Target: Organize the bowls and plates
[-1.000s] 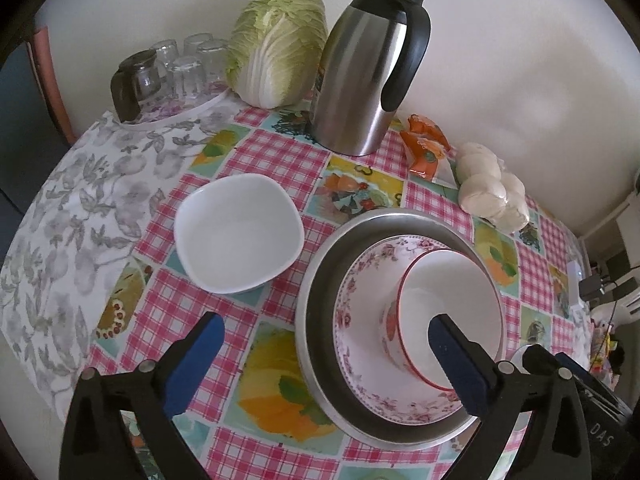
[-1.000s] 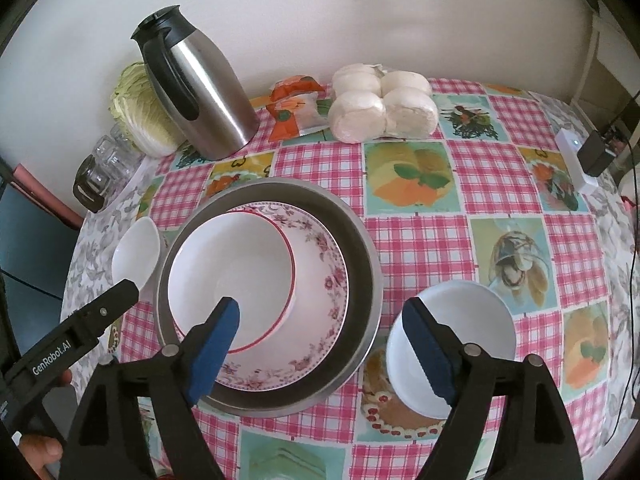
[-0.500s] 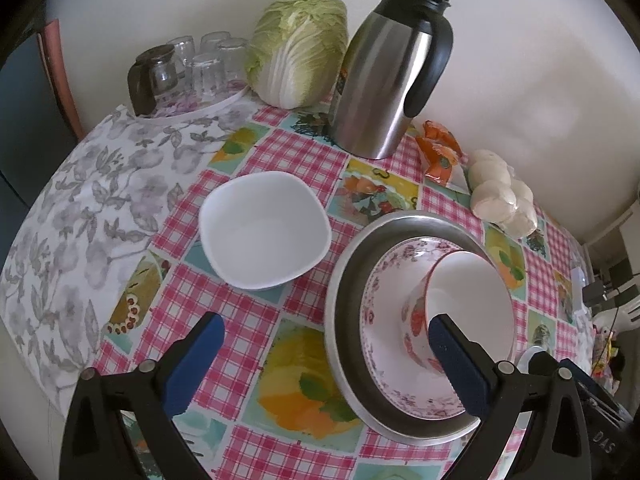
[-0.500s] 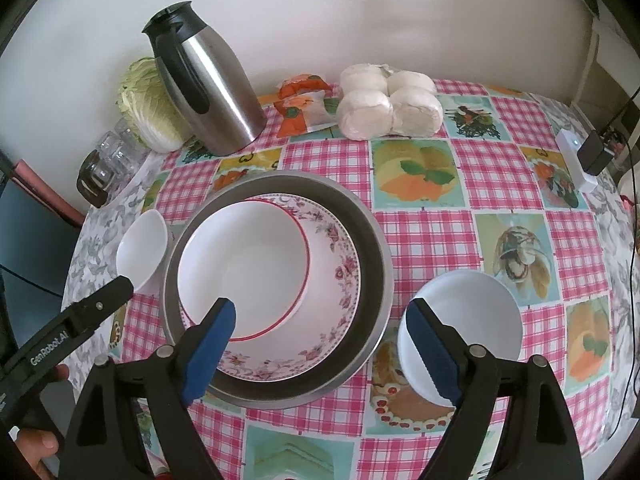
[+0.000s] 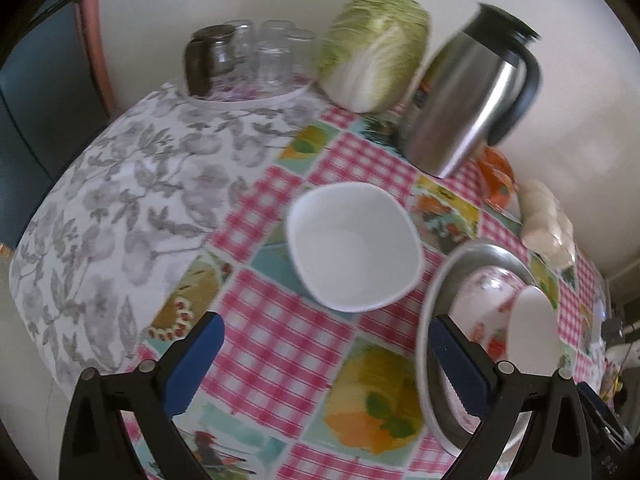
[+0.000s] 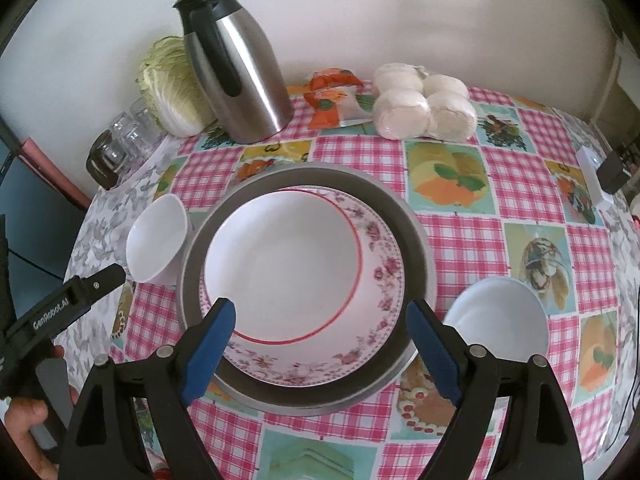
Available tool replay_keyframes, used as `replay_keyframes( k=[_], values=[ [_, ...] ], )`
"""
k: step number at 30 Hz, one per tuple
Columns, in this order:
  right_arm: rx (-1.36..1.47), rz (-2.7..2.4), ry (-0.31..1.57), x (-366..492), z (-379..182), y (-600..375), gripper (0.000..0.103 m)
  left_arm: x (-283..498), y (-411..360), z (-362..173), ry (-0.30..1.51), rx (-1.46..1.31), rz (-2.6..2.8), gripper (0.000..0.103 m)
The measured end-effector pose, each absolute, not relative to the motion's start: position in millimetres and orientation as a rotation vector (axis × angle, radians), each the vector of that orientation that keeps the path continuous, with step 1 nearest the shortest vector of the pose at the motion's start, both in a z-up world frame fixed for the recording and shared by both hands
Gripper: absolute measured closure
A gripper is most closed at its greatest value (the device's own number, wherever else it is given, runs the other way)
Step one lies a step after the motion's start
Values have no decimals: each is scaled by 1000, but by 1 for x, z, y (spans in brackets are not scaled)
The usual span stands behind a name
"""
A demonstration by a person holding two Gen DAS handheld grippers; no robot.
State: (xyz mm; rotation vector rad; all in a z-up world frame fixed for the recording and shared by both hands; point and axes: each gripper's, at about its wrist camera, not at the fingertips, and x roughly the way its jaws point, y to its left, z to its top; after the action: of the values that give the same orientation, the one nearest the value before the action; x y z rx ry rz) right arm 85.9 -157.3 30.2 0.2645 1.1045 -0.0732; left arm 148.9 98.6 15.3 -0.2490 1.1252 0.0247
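Observation:
A large metal bowl sits mid-table and holds a floral-rimmed plate with a red-rimmed white bowl inside it. A squarish white bowl stands left of the stack and also shows in the right wrist view. A round white bowl stands to the stack's right. My left gripper is open and empty, just in front of the squarish bowl. My right gripper is open and empty above the near edge of the stack.
A steel thermos jug, a cabbage, upturned glasses on a tray, an orange snack packet and bagged white buns line the back by the wall. A white charger lies at the right edge.
My left gripper has swung left, from over the stacked bowls to in front of the squarish white bowl. My right gripper has shifted left to centre over the stack. Both stay open.

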Motion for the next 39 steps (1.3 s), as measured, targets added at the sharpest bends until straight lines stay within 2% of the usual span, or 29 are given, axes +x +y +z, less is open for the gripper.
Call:
replay_keyframes(
  k=[15, 28, 39],
  values=[
    [217, -3, 1096, 103, 25, -114, 15, 157, 145, 9, 1115, -318, 80, 0],
    [299, 49, 1074, 115, 24, -102, 15, 162, 157, 4, 1090, -418, 57, 0],
    [232, 45, 1053, 133, 27, -84, 15, 176, 165, -14, 1090, -529, 17, 0]
  ],
)
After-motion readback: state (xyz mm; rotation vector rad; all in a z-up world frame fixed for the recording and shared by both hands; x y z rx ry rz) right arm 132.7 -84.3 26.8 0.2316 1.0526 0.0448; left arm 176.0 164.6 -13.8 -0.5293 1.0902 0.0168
